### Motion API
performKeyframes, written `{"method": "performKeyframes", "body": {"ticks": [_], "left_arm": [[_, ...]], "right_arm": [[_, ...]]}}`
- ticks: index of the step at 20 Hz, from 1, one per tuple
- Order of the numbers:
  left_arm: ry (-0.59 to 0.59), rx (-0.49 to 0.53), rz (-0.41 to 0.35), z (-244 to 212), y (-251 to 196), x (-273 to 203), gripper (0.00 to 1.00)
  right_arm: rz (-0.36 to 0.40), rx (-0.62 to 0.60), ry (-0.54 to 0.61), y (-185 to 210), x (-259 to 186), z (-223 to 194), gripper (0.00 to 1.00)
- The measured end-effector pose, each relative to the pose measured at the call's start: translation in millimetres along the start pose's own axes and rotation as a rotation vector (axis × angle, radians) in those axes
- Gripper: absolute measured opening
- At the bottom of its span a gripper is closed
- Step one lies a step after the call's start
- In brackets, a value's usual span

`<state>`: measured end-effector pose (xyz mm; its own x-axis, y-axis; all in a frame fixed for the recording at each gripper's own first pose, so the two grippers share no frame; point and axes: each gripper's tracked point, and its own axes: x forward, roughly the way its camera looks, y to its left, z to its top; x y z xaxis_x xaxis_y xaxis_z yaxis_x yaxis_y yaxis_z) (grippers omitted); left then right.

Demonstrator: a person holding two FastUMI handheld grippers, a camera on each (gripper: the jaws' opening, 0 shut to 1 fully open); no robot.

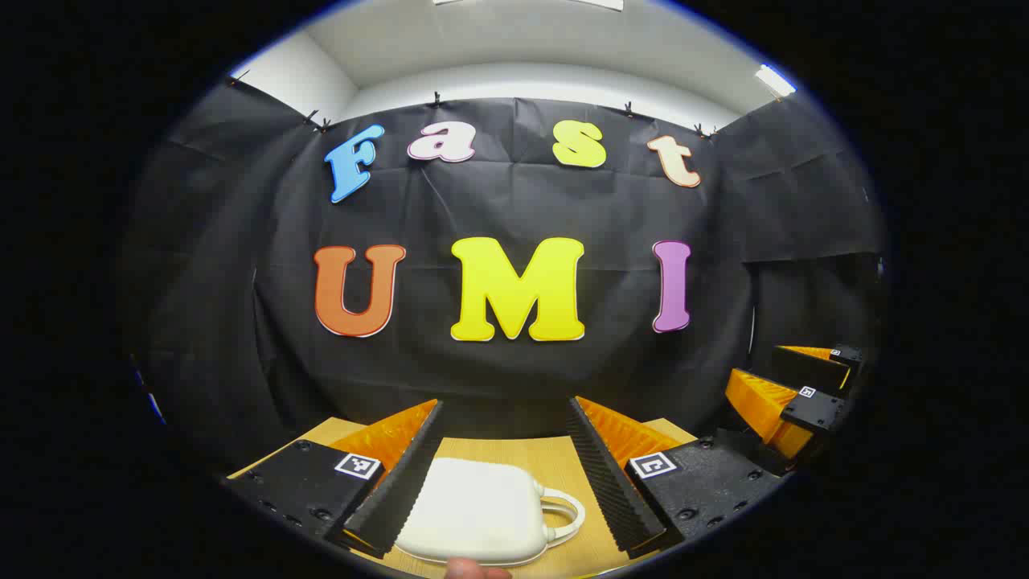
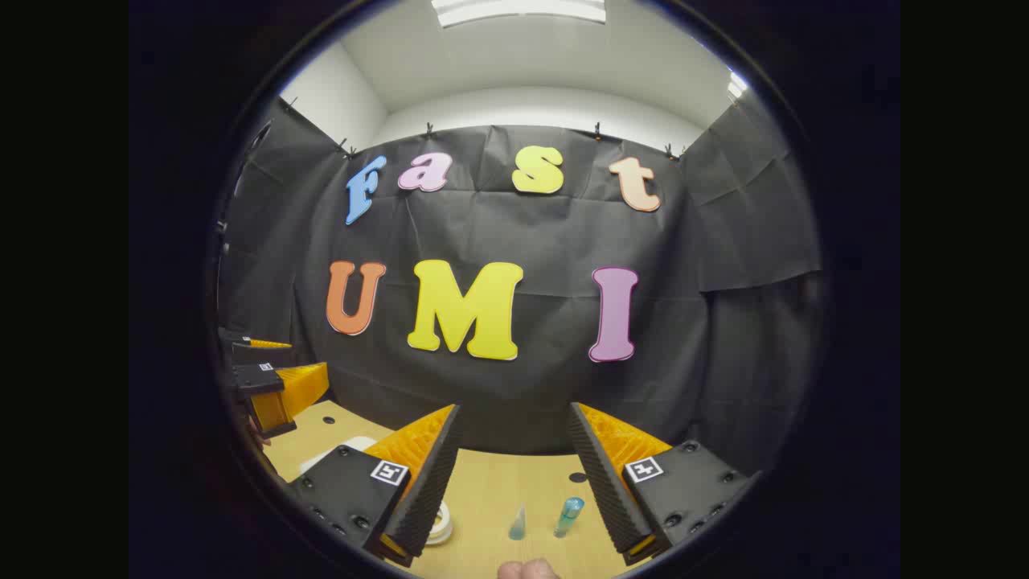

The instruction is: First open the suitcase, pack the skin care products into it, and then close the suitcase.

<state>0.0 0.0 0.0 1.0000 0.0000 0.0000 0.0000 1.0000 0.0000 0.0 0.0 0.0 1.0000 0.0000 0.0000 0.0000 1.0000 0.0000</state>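
Left tongs [image 1: 505, 450] spread wide above closed white suitcase [image 1: 481, 511]; right tongs [image 2: 514, 458] spread too, blue bottle [image 2: 568, 515] beyond, right of suitcase.

Black cloth [image 1: 514, 378] hangs across the far side of the booth and wraps round to left and right, clipped along its top edge. Above it rise white walls [image 2: 530, 104] and a white ceiling with a bright light panel [image 2: 518, 10]. Below lies a light wooden desk [image 2: 498, 490].
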Motion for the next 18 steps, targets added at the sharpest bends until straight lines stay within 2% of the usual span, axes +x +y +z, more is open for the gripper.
{"method": "performKeyframes", "body": {"ticks": [6, 10, 13, 18], "left_arm": [[-0.007, 0.022, -0.013, 2, -3, 8, 0.96], [-0.008, 0.04, 0.015, -2, -4, 11, 0.96], [0.014, 0.007, 0.026, -11, -11, 18, 0.96], [0.031, 0.01, 0.025, -20, -12, 25, 0.96]], "right_arm": [[-0.014, 0.022, 0.021, -3, 13, -9, 0.77], [-0.03, 0.027, 0.01, -11, 19, -6, 0.79], [-0.031, 0.032, 0.003, -17, 23, -6, 0.79], [-0.043, 0.031, 0.021, -26, 26, -15, 0.79]]}}
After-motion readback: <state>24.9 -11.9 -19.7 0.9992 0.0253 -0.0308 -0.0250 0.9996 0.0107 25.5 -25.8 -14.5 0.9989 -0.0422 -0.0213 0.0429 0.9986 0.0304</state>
